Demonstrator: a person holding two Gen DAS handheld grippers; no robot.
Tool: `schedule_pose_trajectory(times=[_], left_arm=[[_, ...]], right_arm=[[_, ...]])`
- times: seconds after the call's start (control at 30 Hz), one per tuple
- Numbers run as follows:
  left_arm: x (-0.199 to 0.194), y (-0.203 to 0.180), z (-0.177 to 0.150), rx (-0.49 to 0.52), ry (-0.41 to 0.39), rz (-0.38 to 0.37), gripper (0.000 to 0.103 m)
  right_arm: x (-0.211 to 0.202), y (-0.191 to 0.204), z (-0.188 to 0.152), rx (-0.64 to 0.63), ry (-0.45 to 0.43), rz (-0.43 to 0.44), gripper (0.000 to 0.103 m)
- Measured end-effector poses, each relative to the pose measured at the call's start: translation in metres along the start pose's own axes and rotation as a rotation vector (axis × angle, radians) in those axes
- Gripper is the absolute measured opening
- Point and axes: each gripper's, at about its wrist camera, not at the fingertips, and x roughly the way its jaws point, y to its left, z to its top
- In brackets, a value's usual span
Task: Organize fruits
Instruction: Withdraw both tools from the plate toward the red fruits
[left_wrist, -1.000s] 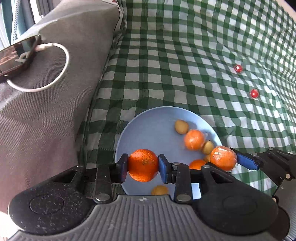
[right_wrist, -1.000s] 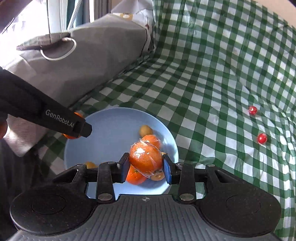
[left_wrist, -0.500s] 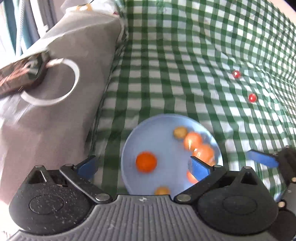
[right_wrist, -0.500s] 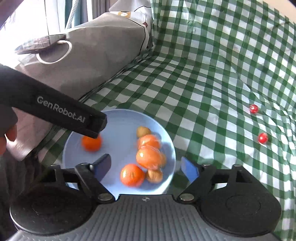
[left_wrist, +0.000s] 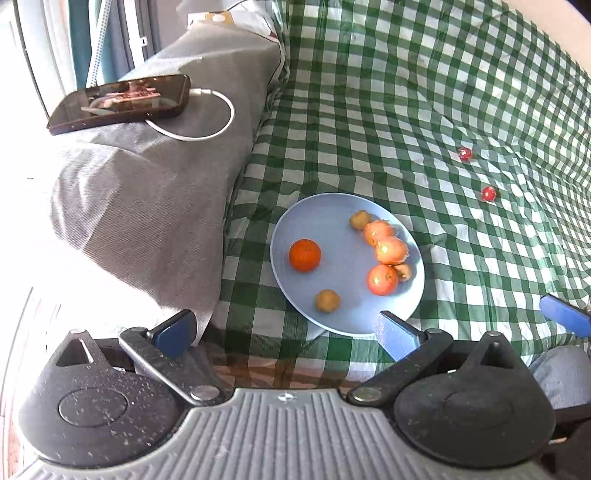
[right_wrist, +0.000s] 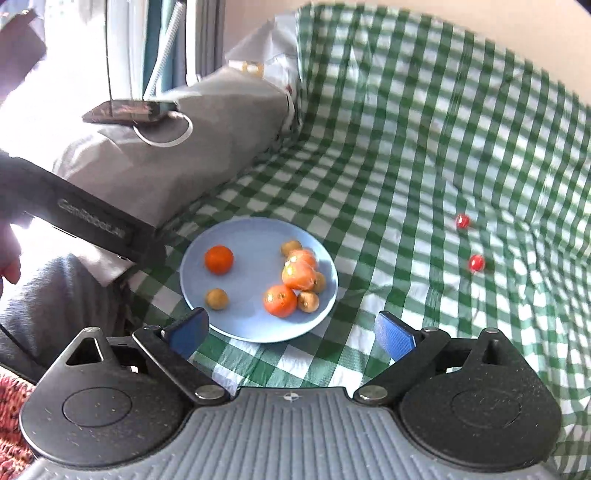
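A light blue plate (left_wrist: 343, 210) (right_wrist: 255, 229) lies on the green checked cloth. On it are a bare orange (left_wrist: 304, 254) (right_wrist: 219, 259) at the left, plastic-wrapped oranges (left_wrist: 390, 250) (right_wrist: 298, 275) at the right, and small brown fruits (left_wrist: 327, 301) (right_wrist: 217, 298). Two small red fruits (left_wrist: 488, 193) (right_wrist: 476, 263) lie on the cloth to the right. My left gripper (left_wrist: 284, 334) is open and empty, near the plate's front edge. My right gripper (right_wrist: 291, 332) is open and empty, just in front of the plate.
A grey cushion (left_wrist: 147, 177) (right_wrist: 177, 155) at the left carries a phone (left_wrist: 120, 101) with a white cable. The left gripper's black body (right_wrist: 92, 225) crosses the right wrist view's left side. The checked cloth (left_wrist: 424, 92) runs far back and right.
Both grippers opened and let their oranges go onto the plate, then pulled back and up. The plate now looks smaller and farther away.
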Motion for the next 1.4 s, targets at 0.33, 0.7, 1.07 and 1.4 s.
schedule_pose_trajectory(times=[0.33,0.7,1.07,1.4], left_arm=[[-0.024,-0.013,-0.02,0.041,-0.022,0.027,0.103],[-0.036,-0.028,-0.027,0.087,-0.04,0.032,0.103],[-0.034,-0.034,-0.027,0.125,-0.034,0.044,0.103],[-0.024,-0.04,-0.023,0.151,-0.008,0.056,0.103]], right_arm=[[-0.04,0.003,-0.007,0.012,-0.079,-0.019,0.1],[-0.054,0.0,-0.014,0.061,-0.108,-0.032,0.101],[-0.047,-0.002,-0.015,0.088,-0.094,-0.02,0.101],[-0.037,-0.009,-0.018,0.123,-0.065,-0.004,0.101]])
